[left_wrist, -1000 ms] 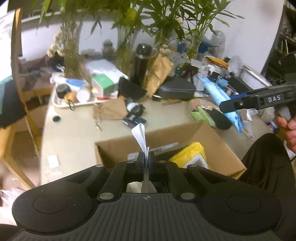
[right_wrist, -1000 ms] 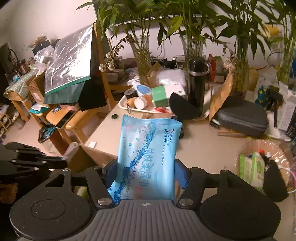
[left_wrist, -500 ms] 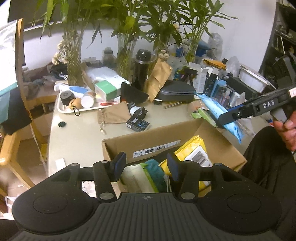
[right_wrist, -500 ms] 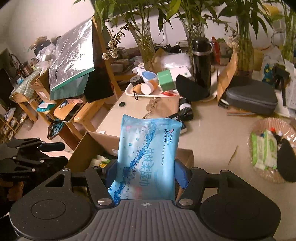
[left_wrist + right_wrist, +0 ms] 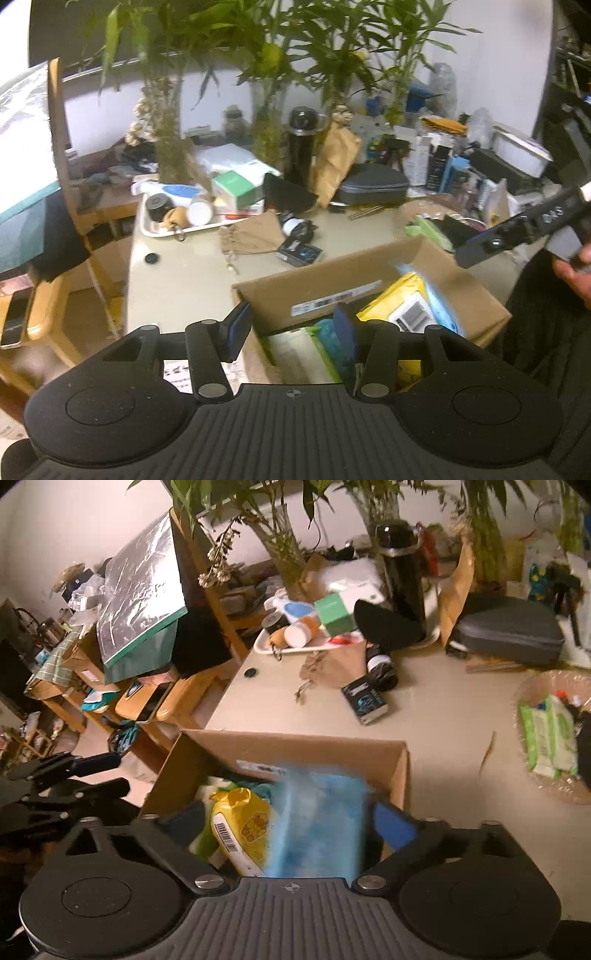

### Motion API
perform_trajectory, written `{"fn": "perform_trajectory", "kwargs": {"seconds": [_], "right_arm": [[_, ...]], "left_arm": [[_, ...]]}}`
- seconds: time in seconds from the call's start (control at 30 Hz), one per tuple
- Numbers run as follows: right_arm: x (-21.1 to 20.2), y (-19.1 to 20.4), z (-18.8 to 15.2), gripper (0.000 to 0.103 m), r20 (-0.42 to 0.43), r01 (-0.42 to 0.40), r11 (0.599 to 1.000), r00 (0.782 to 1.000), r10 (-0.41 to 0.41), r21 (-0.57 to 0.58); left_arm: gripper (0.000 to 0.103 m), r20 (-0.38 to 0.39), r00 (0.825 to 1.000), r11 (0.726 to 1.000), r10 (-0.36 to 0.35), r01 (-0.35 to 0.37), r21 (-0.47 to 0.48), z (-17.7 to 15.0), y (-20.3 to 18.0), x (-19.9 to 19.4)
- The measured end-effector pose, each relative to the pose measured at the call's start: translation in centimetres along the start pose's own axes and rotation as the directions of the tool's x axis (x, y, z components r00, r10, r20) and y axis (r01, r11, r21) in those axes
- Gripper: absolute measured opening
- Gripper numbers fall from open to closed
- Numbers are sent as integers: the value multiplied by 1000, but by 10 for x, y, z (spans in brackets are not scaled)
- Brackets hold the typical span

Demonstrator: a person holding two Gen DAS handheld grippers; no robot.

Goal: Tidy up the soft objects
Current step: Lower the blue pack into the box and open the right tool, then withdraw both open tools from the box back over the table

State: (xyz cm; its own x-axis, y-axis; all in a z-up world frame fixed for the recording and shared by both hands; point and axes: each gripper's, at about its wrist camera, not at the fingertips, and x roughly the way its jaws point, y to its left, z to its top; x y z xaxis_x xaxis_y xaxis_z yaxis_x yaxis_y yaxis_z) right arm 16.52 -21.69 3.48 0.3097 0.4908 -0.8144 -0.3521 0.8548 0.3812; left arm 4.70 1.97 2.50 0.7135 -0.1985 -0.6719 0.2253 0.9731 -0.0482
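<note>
Right claw (image 5: 291, 821): I see its jaws opening wide over the cardboard box (image 5: 400, 771); the blue wet-wipe pack (image 5: 317, 823), blurred, sits between the fingers but the pads stand clear of it.
Blue wet-wipe pack: inside the box, at its right side in my right wrist view, against a yellow wipe pack (image 5: 243, 827).
Left claw (image 5: 291, 326): I hold it partly open with nothing between the jaws, poised above the near left corner of the cardboard box (image 5: 369, 266).
Box contents: from my left wrist view, a yellow wipe pack (image 5: 402, 306), a teal cloth (image 5: 330, 338) and a pale green-edged pack (image 5: 299, 354) lie side by side.
Tabletop (image 5: 443, 716): beige and crowded; a white tray (image 5: 192, 229) of jars stands at the far left, a grey zip case (image 5: 373, 188) farther right.
Basket (image 5: 554, 738): well apart from the box at the right, holding green wipe packs (image 5: 546, 731).
Operator: my hand (image 5: 572, 273) grips the right tool's handle at the edge of the left wrist view.
</note>
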Motion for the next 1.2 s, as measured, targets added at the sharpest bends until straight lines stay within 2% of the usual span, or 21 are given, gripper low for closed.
{"fn": "perform_trajectory", "kwargs": {"seconds": [0.1,0.17,0.27,0.6,1.2], "right_arm": [[0,1,-2,103,1,20,1000,1000,-20,-15],[0,3,-5,103,3,36,999,999,-35,-38],[2,7,-6,103,5,65,995,998,-65,-75],[8,16,-6,103,19,148,978,989,-147,-145],[7,17,11,103,130,223,955,971,-200,-196]], "left_arm": [[54,-23,999,1000,26,-27,-5,0,3,3],[65,-25,999,999,42,-43,-9,-1,5,4],[65,-32,998,999,51,-51,-9,-1,7,5],[67,-89,996,1000,15,-16,-8,-6,12,13],[67,-6,1000,1000,-19,19,13,20,18,22]]}}
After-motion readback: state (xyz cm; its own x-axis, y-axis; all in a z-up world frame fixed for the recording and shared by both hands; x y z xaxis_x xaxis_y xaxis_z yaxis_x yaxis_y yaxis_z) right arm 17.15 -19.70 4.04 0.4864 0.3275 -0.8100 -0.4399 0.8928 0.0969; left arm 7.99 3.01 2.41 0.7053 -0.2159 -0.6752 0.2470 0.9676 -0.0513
